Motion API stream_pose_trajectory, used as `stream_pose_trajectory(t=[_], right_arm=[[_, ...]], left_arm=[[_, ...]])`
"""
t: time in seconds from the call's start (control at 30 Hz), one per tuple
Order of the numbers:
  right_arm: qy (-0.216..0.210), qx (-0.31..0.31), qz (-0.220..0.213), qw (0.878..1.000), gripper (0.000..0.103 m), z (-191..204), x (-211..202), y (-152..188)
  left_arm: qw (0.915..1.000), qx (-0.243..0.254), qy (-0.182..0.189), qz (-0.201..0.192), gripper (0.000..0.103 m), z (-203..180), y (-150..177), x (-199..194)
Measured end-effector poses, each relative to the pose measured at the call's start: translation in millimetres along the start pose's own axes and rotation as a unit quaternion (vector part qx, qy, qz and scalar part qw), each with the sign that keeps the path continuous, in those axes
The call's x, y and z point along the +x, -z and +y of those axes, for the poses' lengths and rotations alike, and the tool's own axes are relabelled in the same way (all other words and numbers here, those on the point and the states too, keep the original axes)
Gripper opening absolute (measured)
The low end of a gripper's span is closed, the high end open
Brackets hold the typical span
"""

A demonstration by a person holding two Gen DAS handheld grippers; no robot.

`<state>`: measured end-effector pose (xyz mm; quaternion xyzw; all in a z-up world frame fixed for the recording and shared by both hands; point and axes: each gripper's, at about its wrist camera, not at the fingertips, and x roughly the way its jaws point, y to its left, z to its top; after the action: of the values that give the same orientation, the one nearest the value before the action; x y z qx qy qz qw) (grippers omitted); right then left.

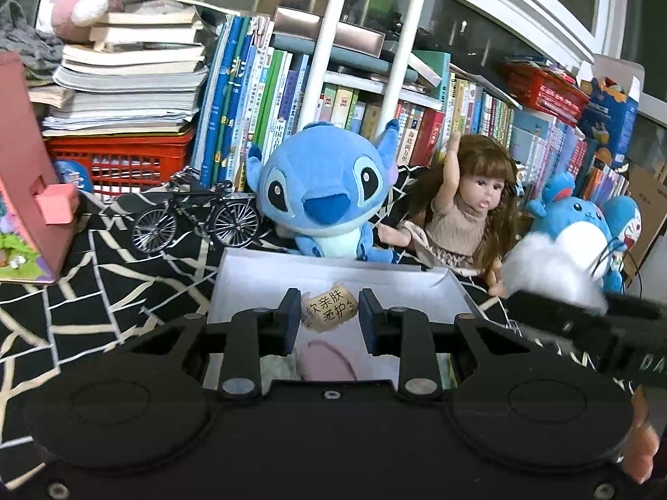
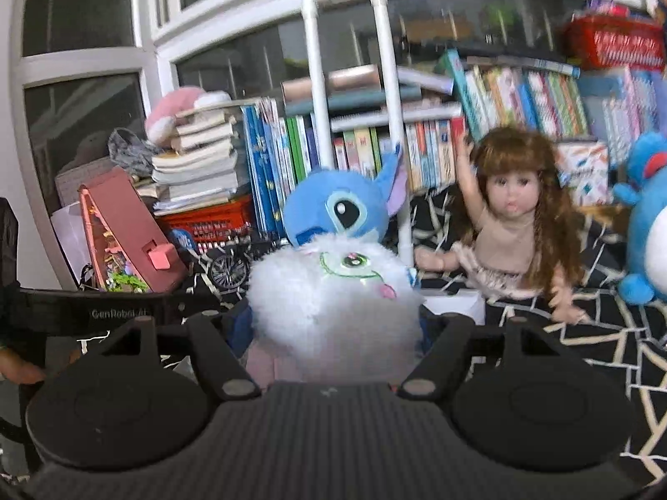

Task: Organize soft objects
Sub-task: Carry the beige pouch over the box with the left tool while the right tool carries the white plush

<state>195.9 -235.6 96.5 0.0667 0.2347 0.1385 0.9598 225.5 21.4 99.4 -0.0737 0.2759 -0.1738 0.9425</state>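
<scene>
Right hand-held gripper (image 2: 333, 325) clamps white plush (image 2: 333, 291) for boxing; left hand-held gripper (image 1: 329, 316) pinches a packet (image 1: 329, 306) over box (image 1: 267, 275).

A cloth with a black ground and cream crisscross lines (image 1: 104, 275) covers the supporting surface. Directly on it sit a blue alien plush (image 1: 329, 191), a long-haired doll in a beige dress (image 1: 462, 208) and a blue-and-white round plush (image 1: 579, 216), side by side. A small metal model bicycle (image 1: 196, 216) stands left of the alien plush. A white open box (image 1: 333, 275) lies in front of them. A red plastic crate (image 1: 121, 158) carries stacked books (image 1: 125, 83), and a pink case (image 1: 25, 166) leans at the left edge.
</scene>
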Motion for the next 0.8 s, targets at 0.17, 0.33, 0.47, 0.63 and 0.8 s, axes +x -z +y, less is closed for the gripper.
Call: stream_pose_trajectory(t=[0.17,0.33,0.47,0.63,0.8], right_arm=[[0.006,-0.003,0.038,0.999,0.073,-3.4,35.1,3.2],[0.019,-0.017,0.076,0.997,0.073,-3.7,64.5,8.9],[0.025,-0.032,0.098,0.994,0.073,-1.0,81.9,10.8],[0.03,-0.046,0.121,0.991,0.073,1.3,95.2,20.0],[0.039,-0.062,0.137,0.988,0.073,-0.3,102.0,29.5]], left_arm=[[0.9995,-0.02,0.006,0.024,0.028,6.2,-11.2,37.6],[0.9988,-0.006,-0.008,0.047,0.028,6.5,-8.3,68.6],[0.9976,0.004,-0.006,0.07,0.028,2.8,-5.5,87.5],[0.9958,0.015,-0.017,0.089,0.029,-1.3,-0.6,101.5],[0.9943,0.026,-0.026,0.1,0.029,-1.5,6.2,107.8]])
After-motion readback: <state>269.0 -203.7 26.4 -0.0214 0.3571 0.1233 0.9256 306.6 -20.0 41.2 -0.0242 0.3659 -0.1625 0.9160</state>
